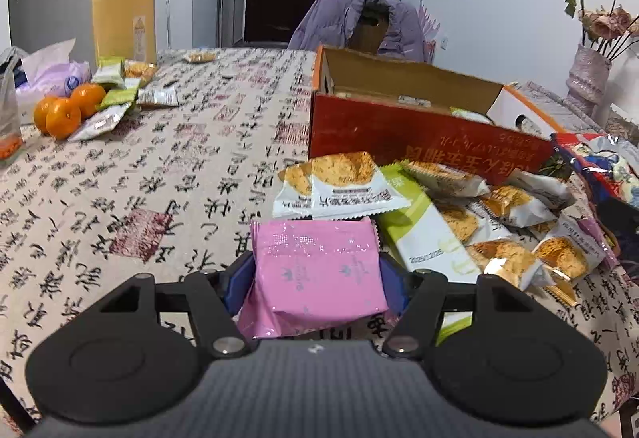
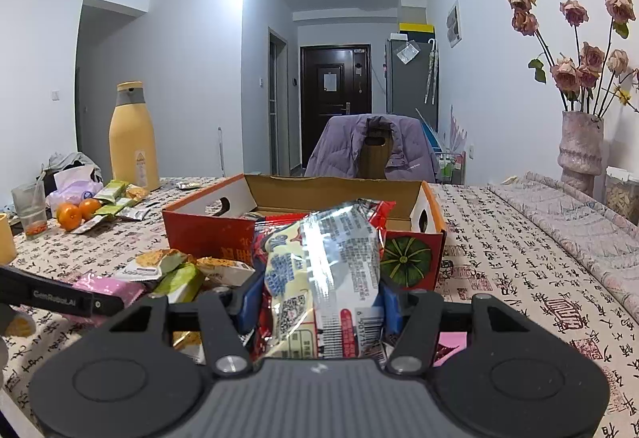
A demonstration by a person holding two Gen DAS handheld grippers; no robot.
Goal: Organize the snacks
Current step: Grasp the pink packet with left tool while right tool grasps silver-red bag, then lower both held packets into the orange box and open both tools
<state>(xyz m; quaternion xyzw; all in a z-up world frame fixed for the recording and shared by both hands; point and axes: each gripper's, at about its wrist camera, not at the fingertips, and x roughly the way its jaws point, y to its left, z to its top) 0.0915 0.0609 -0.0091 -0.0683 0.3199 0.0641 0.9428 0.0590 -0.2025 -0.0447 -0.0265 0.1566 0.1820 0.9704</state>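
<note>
Pink packet: sits between the blue pads of the left gripper, both pads pressed to its sides, its far edge sticking out past the fingertips toward the snack pile.
Left gripper: narrowed onto the pink packet, holding it just above the printed tablecloth.
Snack pile: cracker packets and a green-and-white bar packet lie loose on the cloth just beyond and right of the pink packet, in front of the box.
Cardboard box: red-sided, open at the top, a few packets inside; it stands behind the pile.
Silver and red bag: upright between the pads of the right gripper, which is closed on its sides; the box stands right behind it.
Far-left corner: oranges, small green packets and a tall yellow bottle, well apart from both grippers.
Vase of dried roses: at the table's right edge.
</note>
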